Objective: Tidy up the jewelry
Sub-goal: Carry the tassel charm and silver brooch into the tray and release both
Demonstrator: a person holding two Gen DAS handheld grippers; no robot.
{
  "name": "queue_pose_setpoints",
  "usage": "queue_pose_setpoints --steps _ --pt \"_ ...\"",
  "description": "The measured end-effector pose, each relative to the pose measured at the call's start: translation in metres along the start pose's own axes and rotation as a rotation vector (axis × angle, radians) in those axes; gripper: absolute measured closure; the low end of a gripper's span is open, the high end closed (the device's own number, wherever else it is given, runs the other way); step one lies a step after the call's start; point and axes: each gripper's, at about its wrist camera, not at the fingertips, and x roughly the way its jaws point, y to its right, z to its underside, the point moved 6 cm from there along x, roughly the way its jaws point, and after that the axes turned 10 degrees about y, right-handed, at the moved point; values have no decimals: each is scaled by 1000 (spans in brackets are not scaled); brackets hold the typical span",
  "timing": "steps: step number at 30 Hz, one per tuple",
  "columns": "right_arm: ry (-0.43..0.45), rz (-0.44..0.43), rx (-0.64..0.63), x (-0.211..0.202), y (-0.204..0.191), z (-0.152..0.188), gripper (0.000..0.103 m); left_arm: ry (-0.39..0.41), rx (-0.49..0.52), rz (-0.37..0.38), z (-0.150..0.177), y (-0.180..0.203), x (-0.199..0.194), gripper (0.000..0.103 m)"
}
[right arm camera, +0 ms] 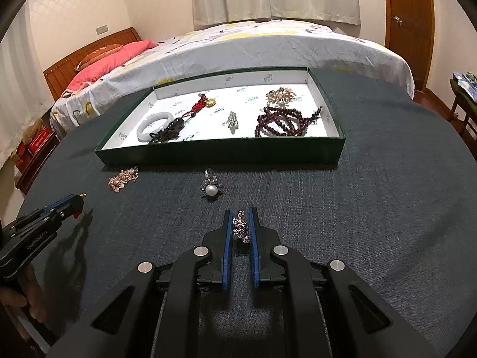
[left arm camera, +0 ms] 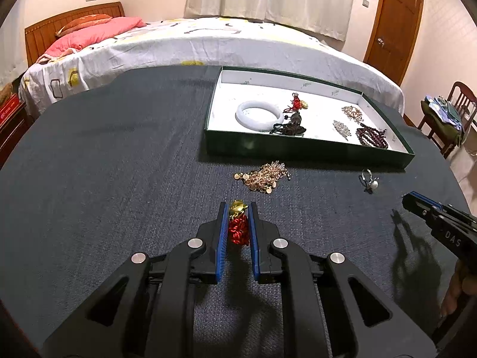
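Observation:
My left gripper [left arm camera: 238, 208] is shut on a red knotted charm with a gold top [left arm camera: 238, 223], held just above the dark tablecloth. My right gripper [right arm camera: 241, 213] is shut on a purple jewelled brooch [right arm camera: 241, 226]. A green tray with a white floor [left arm camera: 226, 146] [right arm camera: 208, 155] lies beyond and holds a white bangle [left arm camera: 259, 115], a red-and-gold charm [left arm camera: 296, 103], dark maroon beads [right arm camera: 286, 120] and small sparkly pieces. A gold chain heap [left arm camera: 263, 176] [right arm camera: 123, 177] and a pearl ring [left arm camera: 369, 180] [right arm camera: 211, 189] lie on the cloth before the tray.
The table is round with a dark blue-grey cloth [left arm camera: 104, 164]. A bed [left arm camera: 208, 41] stands right behind it. A wooden door [left arm camera: 393, 21] and a chair with cloth items [left arm camera: 447, 113] are at the right.

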Motion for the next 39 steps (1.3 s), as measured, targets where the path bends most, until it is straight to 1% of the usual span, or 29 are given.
queue_pose_setpoints --steps 6,11,17,22,25,32,35,39 --pt "34 -8 5 -10 -1 -13 92 28 2 12 -12 4 -9 89" --pt "82 -22 2 -22 -4 -35 92 77 11 34 -34 14 -20 89" --pt "154 -35 -21 -31 -12 -69 92 163 22 61 -73 25 -29 89" --pt "215 -38 -46 -27 -18 -104 92 211 20 79 -105 32 -22 89" --pt "238 -34 -53 -20 -19 -120 92 242 42 82 -124 39 -11 89" --pt "263 -14 -59 18 -15 -151 92 267 77 86 -153 53 37 89" --pt "265 -6 -58 43 -12 -159 92 260 86 81 -162 58 63 89" --pt "241 5 -59 75 -7 -157 92 229 93 75 -167 62 98 89"
